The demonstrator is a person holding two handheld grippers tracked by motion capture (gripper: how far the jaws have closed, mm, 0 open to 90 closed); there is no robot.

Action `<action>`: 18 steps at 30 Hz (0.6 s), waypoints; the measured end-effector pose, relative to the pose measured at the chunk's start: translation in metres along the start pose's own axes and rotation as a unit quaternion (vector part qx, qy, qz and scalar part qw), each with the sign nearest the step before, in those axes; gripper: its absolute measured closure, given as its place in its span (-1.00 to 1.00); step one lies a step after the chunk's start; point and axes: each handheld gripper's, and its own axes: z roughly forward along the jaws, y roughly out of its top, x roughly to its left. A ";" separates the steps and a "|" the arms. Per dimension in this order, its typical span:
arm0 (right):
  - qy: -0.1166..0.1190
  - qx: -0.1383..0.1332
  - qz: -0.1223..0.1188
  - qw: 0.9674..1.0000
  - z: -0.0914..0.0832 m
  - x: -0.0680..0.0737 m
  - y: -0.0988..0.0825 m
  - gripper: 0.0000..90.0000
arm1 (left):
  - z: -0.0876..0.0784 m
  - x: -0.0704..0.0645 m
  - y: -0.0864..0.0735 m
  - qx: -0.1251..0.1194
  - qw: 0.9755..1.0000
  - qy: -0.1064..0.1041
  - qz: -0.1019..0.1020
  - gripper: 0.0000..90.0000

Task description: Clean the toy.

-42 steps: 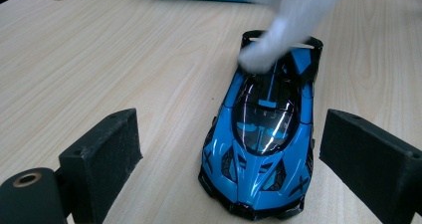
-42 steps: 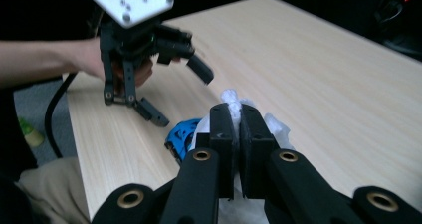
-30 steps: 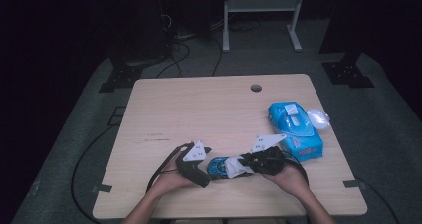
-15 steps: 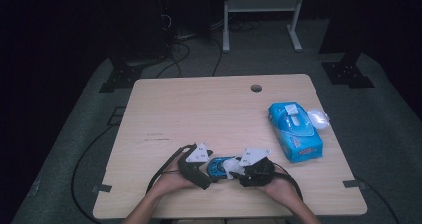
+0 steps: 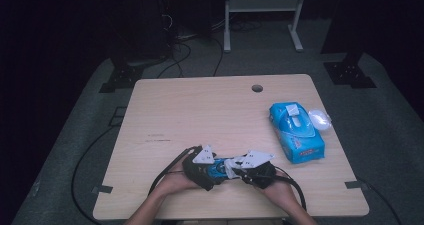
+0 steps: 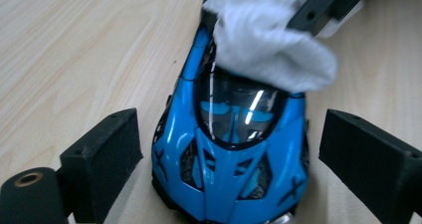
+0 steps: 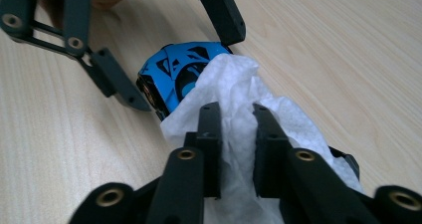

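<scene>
Jaws first: your right gripper [image 7: 234, 134] is pinched tight on the white wipe [image 7: 234, 92], having just closed on it. Your left gripper [image 6: 229, 154] sits wide, one pad each side of the blue toy car [image 6: 231, 149], not squeezing. The car rests near the front edge of the table [image 5: 210, 110]. Rub softly along the roof, and keep the left pads close so the car cannot roll.

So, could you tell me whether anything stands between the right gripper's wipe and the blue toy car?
Nothing visible does. The right gripper has its jaws closed on the white wipe, which already lies on the blue toy car. The left gripper has a jaw on either side of the car, with gaps between them and it.
</scene>
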 end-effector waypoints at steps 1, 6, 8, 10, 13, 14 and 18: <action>0.003 -0.002 0.005 1.000 0.000 -0.001 0.000 0.79 | 0.002 0.001 -0.001 0.002 1.000 -0.002 -0.006 -0.79; 0.008 -0.001 0.012 1.000 -0.003 -0.004 -0.002 0.82 | 0.004 0.000 -0.003 0.005 1.000 -0.011 -0.002 -0.61; 0.008 0.003 0.014 1.000 -0.005 -0.007 -0.003 0.83 | 0.003 -0.001 -0.003 0.004 1.000 -0.008 0.006 -0.52; 0.006 0.008 0.017 1.000 -0.007 -0.010 -0.005 0.83 | 0.003 -0.001 -0.003 0.004 1.000 -0.008 0.006 -0.51; 0.003 0.018 0.029 0.999 -0.012 -0.015 -0.008 0.84 | 0.003 0.000 -0.003 0.005 1.000 -0.011 0.011 -0.50; -0.003 0.022 0.030 0.999 -0.014 -0.017 -0.009 0.84 | 0.002 0.000 -0.003 0.006 1.000 -0.011 0.014 -0.50; -0.016 0.029 0.039 0.999 -0.020 -0.023 -0.015 0.85 | 0.002 -0.001 -0.003 0.006 1.000 -0.011 0.016 -0.48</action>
